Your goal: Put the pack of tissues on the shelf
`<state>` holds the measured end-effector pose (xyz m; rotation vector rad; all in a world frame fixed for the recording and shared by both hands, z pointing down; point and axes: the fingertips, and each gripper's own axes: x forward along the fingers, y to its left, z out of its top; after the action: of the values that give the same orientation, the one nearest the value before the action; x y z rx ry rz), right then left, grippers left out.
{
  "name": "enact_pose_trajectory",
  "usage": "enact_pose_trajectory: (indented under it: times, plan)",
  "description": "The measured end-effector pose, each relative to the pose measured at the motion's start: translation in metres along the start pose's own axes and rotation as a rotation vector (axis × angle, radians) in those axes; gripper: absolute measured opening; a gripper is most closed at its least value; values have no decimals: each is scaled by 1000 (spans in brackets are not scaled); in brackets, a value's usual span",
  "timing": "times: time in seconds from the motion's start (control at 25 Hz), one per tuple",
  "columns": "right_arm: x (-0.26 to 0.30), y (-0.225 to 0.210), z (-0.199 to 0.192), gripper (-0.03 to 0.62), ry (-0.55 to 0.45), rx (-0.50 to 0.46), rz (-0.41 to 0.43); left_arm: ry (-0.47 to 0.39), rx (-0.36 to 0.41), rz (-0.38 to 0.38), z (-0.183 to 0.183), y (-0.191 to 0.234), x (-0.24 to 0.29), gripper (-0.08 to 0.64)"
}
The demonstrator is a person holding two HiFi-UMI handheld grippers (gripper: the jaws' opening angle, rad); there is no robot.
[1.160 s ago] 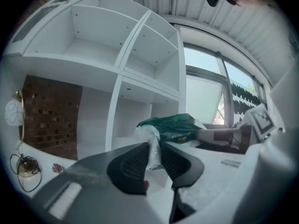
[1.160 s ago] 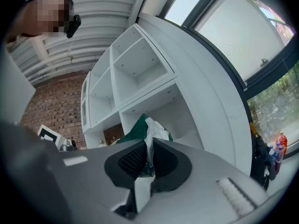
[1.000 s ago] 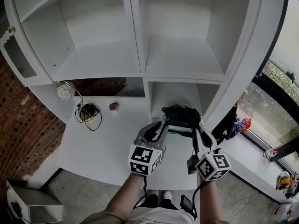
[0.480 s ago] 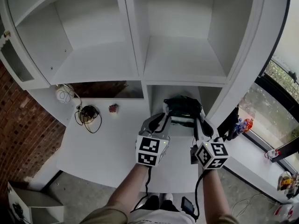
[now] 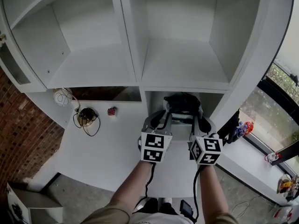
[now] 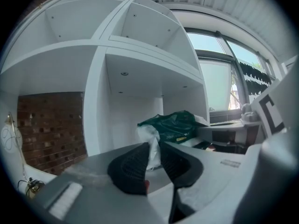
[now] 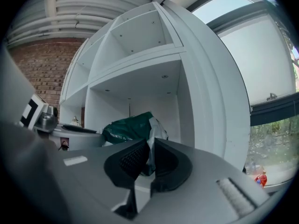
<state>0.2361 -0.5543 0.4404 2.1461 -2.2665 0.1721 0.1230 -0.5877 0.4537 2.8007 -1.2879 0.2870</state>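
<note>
Head view shows the dark green, plastic-wrapped pack of tissues held just ahead of both tools, spanning the gap between the tips of the left hand-held gripper and the right hand-held gripper. It sits at the mouth of the low right-hand compartment of the white wooden shelf unit, under the wide upper shelves and at the back of the white counter. Whether its underside touches the compartment floor cannot be told. In the left gripper view the left hand-held gripper has its black ribbed pads pinched on a crumpled, whitish flap of wrapper at the near end of the pack of tissues. In the right gripper view the right hand-held gripper is closed tight on a similar pale flap at the other end of the pack of tissues. The pack looks soft and rumpled, glossy green with pale lettering along its side and translucent white plastic at both ends.
</note>
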Motion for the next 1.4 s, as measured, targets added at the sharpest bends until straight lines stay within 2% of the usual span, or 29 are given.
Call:
enact_pose_trajectory:
  times: [0.24, 0.4, 0.52, 0.84, 1.4]
  plan:
    - [22, -5, -9, 14, 22, -45, -49, 11, 68, 50, -2, 7, 16, 86]
    - [34, -7, -18, 14, 43, -89, -70, 50, 41, 76, -17, 9, 26, 86]
    - [41, -11, -25, 14, 55, -95, -93, 63, 52, 98, -21, 9, 34, 86]
    - [56, -12, -26, 14, 52, -138, -107, 77, 45, 120, -23, 16, 45, 86]
    - [67, -13, -34, 16, 120, -236, -143, 128, 25, 142, -39, 17, 55, 87]
